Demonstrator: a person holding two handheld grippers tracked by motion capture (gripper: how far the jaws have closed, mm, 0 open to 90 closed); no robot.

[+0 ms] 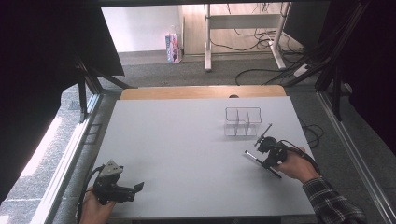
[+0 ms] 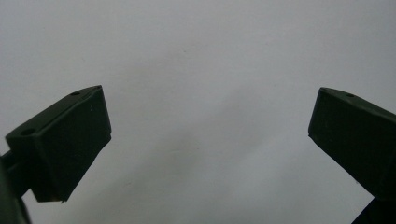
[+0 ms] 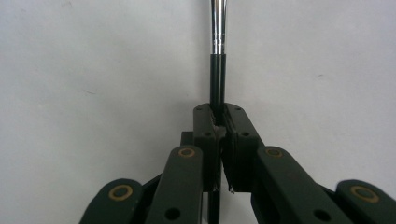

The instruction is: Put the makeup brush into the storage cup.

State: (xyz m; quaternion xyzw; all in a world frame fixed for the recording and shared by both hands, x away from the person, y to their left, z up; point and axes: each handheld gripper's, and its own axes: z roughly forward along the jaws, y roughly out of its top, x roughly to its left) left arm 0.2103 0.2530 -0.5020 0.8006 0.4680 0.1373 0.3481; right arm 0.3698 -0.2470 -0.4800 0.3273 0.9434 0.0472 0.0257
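My right gripper (image 3: 218, 122) is clamped on a black pen (image 3: 217, 60) with a silver tip, held at the table's right. The clear divided organizer (image 1: 243, 122) sits just beyond it, farther up the table. My left gripper (image 1: 135, 189) rests released, well apart.

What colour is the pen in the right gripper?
The pen is black with a silver metal section; this shows best in the right gripper view.
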